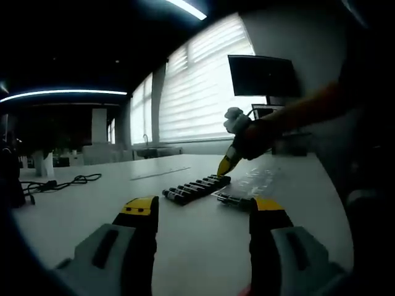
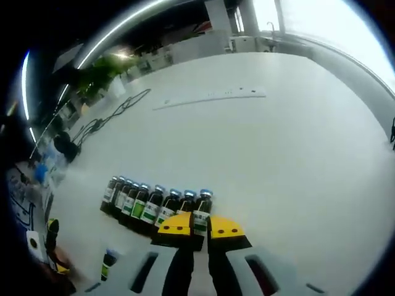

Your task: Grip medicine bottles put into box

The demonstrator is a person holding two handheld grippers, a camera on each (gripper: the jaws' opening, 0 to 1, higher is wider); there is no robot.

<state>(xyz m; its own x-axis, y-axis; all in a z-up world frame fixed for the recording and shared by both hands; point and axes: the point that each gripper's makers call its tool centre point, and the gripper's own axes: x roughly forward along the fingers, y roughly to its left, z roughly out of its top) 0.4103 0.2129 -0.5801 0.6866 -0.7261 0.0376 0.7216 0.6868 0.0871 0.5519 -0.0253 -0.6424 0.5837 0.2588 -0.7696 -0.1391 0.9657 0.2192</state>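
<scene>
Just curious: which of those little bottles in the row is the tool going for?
The bottle at the row's right end in the right gripper view; the right tool has its yellow tips either side of it.

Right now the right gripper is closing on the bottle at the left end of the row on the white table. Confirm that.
Wrong end. In the right gripper view, the right gripper has its yellow-tipped fingers around the bottle at the right end of the row, not the left. The rest holds: the row lies on the white table.
</scene>
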